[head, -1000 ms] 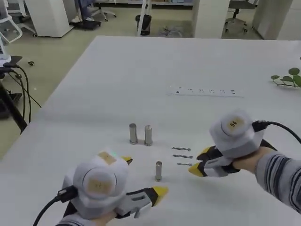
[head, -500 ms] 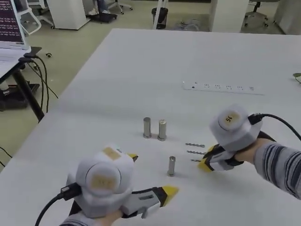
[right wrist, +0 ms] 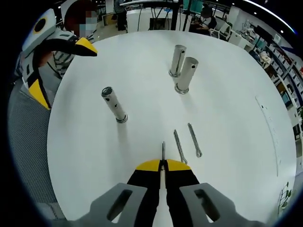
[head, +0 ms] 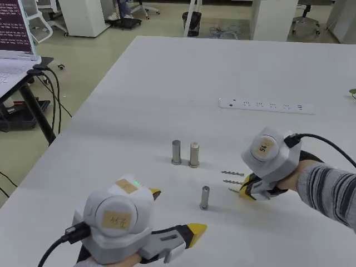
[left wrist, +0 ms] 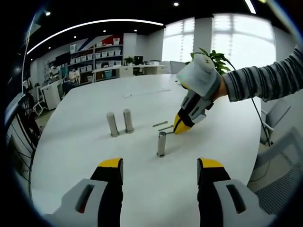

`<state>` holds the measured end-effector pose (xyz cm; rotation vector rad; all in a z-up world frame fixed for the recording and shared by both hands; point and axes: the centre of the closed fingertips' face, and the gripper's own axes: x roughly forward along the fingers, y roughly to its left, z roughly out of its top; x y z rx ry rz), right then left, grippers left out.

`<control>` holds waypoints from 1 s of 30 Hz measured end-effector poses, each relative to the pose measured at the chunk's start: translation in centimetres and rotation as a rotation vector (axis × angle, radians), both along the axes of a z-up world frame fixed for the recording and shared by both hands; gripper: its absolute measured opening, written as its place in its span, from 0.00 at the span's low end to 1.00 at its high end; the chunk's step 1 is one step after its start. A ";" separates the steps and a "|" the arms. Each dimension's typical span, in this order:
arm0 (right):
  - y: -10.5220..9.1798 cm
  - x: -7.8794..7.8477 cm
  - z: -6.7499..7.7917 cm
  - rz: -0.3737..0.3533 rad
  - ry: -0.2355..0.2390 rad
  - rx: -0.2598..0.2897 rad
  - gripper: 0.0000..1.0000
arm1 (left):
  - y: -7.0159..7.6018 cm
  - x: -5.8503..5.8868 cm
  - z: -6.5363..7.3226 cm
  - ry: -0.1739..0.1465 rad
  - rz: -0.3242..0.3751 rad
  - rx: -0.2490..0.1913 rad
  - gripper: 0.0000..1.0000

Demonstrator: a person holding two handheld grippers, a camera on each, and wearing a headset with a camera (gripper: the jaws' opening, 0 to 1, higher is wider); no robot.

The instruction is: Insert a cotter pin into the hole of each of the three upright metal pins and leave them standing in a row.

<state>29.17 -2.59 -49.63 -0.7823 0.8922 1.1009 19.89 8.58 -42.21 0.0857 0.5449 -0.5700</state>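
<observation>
Three upright metal pins stand on the white table: two side by side (head: 176, 152) (head: 193, 154) and a third (head: 204, 197) nearer me. Three cotter pins lie to its right; two lie free (right wrist: 179, 145) (right wrist: 194, 139). My right gripper (right wrist: 161, 165) is shut on the nearest cotter pin (right wrist: 163, 151), whose end sticks out between the jaws, still low over the table. In the head view that gripper (head: 245, 192) sits right of the lone pin. My left gripper (left wrist: 161, 163) is open and holds nothing, a short way in front of the lone pin (left wrist: 161, 144).
A white power strip (head: 266, 105) lies across the table farther back. The table's left edge (head: 83, 111) drops to a floor with cables and a laptop stand (head: 16, 61). Office chairs and desks stand beyond the table.
The right gripper's jaws were open a second ago; they have moved onto the nearest cotter pin and shut on it. The left gripper has barely moved. The head camera shifted.
</observation>
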 end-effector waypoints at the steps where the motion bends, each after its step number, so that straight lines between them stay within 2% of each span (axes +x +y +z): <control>1: 0.0 0.0 0.0 -0.008 0.005 0.003 0.00 | 0.0 -0.1 0.0 0.003 -0.002 0.002 0.60; 3: -0.1 -0.1 0.0 -0.018 0.006 0.016 0.00 | -0.1 -0.3 -0.2 0.010 -0.007 0.008 0.60; 6: 0.0 -0.2 0.0 -0.021 -0.031 0.050 0.00 | -0.1 -0.5 -0.6 0.020 -0.009 0.024 0.58; 8: 0.0 -0.6 0.1 -0.021 -0.036 0.066 0.00 | 0.0 -0.6 -0.7 0.023 -0.012 0.028 0.57; 10: 0.2 -0.7 0.5 -0.025 -0.065 0.091 0.00 | 0.1 -0.7 -0.8 0.024 -0.012 0.032 0.57; 14: 0.4 -1.3 1.3 -0.036 -0.075 0.123 0.00 | 0.1 -0.8 -0.8 0.031 -0.016 0.043 0.55; 22: 1.3 -3.0 3.4 0.007 -0.134 0.189 0.00 | -0.6 -0.4 0.0 0.013 -0.031 0.022 0.50; 26: 1.9 -4.1 4.4 0.041 -0.162 0.224 0.00 | -1.1 -0.3 0.3 0.022 -0.037 -0.001 0.46; 28: 2.6 -5.0 5.3 0.079 -0.186 0.262 0.00 | -1.5 -0.4 0.3 0.033 -0.047 -0.017 0.44; 30: 2.8 -5.5 5.6 0.096 -0.192 0.261 0.00 | -1.8 -0.4 0.4 0.036 -0.050 -0.038 0.42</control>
